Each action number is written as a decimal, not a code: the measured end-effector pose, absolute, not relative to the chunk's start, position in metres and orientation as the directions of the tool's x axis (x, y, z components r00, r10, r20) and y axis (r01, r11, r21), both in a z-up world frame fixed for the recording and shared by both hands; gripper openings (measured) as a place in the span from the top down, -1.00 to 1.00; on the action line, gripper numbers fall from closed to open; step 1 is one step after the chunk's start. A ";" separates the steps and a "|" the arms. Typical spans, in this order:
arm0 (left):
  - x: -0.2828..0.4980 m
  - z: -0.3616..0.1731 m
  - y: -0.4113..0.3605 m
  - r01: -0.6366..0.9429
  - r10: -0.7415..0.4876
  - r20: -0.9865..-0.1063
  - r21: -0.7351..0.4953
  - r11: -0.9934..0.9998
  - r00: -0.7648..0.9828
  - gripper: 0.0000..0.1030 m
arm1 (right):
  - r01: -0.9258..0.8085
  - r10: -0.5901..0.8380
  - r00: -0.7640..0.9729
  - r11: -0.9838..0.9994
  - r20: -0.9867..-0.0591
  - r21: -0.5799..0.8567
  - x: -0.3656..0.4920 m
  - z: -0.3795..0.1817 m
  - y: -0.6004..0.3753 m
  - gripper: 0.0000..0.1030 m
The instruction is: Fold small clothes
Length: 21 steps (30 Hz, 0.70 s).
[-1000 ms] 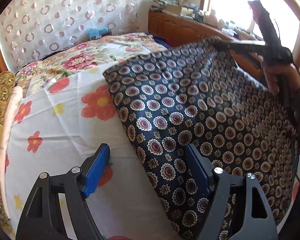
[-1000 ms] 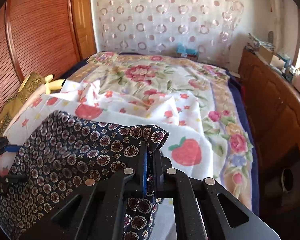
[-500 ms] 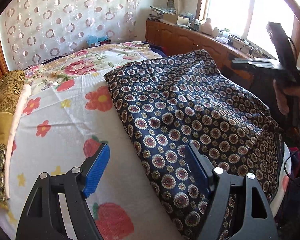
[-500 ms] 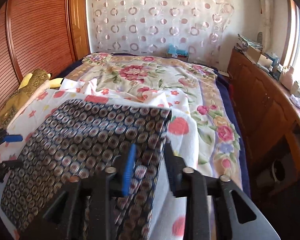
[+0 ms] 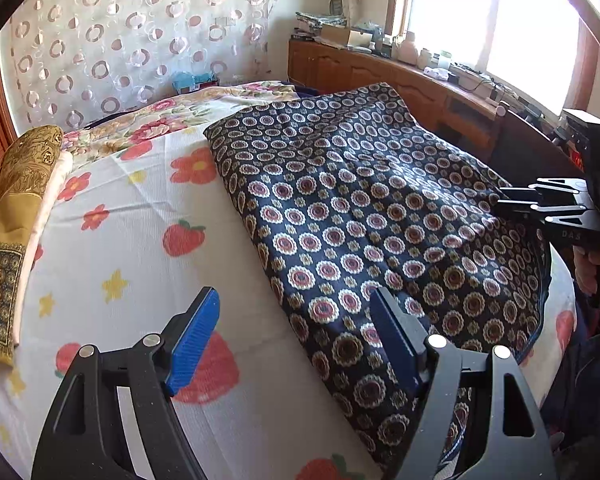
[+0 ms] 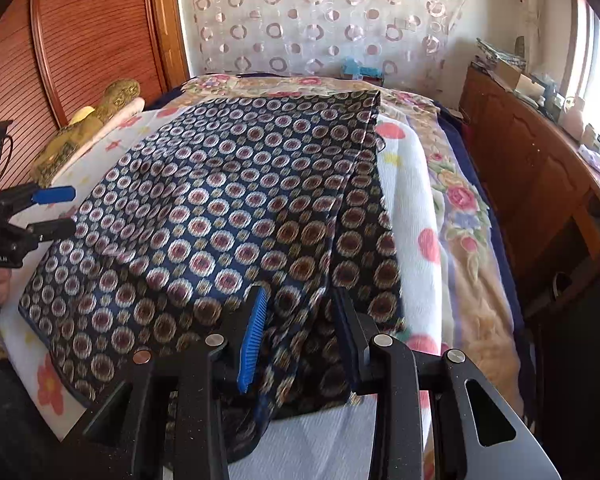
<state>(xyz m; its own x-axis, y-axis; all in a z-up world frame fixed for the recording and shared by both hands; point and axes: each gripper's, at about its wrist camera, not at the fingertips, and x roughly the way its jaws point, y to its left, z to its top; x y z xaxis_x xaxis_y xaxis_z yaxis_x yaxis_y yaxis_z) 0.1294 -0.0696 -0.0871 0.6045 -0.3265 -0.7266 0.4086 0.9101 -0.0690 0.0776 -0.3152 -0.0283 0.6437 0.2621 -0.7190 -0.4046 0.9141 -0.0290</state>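
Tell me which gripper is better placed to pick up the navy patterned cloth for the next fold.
Probably the right gripper: its open jaws sit over the patterned cloth near its edge. The left gripper, also open, straddles the cloth's edge, half over the sheet.

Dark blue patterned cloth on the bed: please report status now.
Left gripper open, right gripper open, neither holding. Dark blue medallion-patterned cloth lies spread on white fruit-print sheet. Nothing on top of it.

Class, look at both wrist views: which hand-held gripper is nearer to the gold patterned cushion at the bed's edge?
Left. The left hand-held gripper hovers open over the fruit-print sheet beside the gold cushion. The right hand-held gripper is open across the dark patterned cloth, farther away.
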 end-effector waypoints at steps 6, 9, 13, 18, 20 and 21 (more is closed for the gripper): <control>0.114 -0.087 -0.070 0.409 -0.316 -0.728 -0.054 0.911 0.608 -0.52 | -0.418 0.270 0.670 0.907 -0.691 -0.050 0.062 -0.025 -0.323 0.96; 0.102 -0.087 -0.071 0.418 -0.328 -0.726 -0.061 0.906 0.605 -0.52 | -0.388 0.270 0.690 0.921 -0.672 -0.029 0.056 -0.018 -0.331 0.96; 0.092 -0.091 -0.067 0.450 -0.386 -0.731 -0.120 0.885 0.563 -0.41 | -0.374 0.242 0.705 0.925 -0.666 -0.060 0.042 -0.020 -0.326 0.96; 0.086 -0.100 -0.064 0.476 -0.432 -0.747 -0.176 0.862 0.505 -0.03 | -0.355 0.220 0.714 0.932 -0.665 -0.073 0.041 -0.022 -0.323 0.96; 0.083 -0.102 -0.064 0.483 -0.450 -0.748 -0.198 0.853 0.488 0.01 | -0.347 0.211 0.716 0.935 -0.665 -0.077 0.046 -0.024 -0.321 0.96; 0.082 -0.102 -0.064 0.486 -0.456 -0.748 -0.204 0.850 0.483 0.02 | -0.342 0.210 0.719 0.936 -0.662 -0.076 0.046 -0.024 -0.321 0.96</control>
